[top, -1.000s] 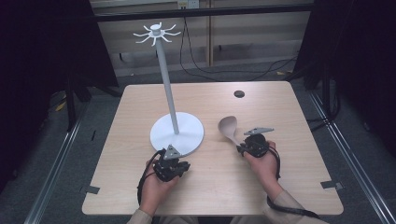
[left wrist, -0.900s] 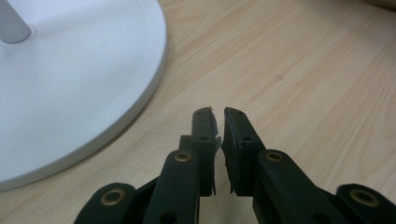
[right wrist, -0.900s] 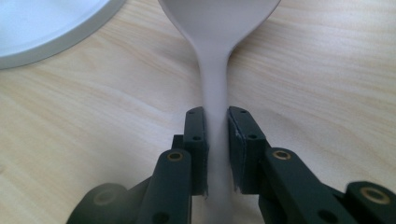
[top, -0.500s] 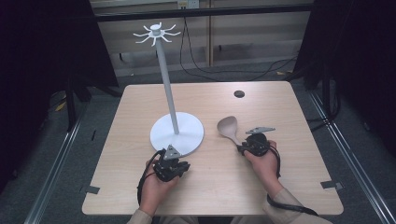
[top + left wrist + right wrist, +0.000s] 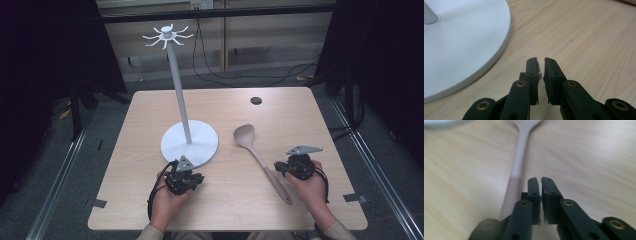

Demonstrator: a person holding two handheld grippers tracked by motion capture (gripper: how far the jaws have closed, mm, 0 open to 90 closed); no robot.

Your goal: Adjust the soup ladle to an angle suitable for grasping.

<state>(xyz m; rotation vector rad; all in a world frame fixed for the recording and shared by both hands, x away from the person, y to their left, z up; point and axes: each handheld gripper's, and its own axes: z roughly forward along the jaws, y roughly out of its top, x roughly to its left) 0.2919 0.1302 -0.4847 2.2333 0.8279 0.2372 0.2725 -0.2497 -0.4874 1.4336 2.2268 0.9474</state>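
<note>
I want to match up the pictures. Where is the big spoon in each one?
High view: the spoon lies right of the middle, bowl up, handle slanting down toward the right tongs.
Left gripper view: not in it.
Right gripper view: the spoon runs up the middle, left of the jaws.
Shared landmark: the white round base.

The right gripper (image 5: 281,167) now sits further toward the lower right of the high view, clear of the spoon (image 5: 261,158), whose whole handle shows on the table with the gripper just to its right. Its jaws have just been closing and meet on nothing; in the right gripper view the spoon handle (image 5: 517,173) lies to their left.
</note>
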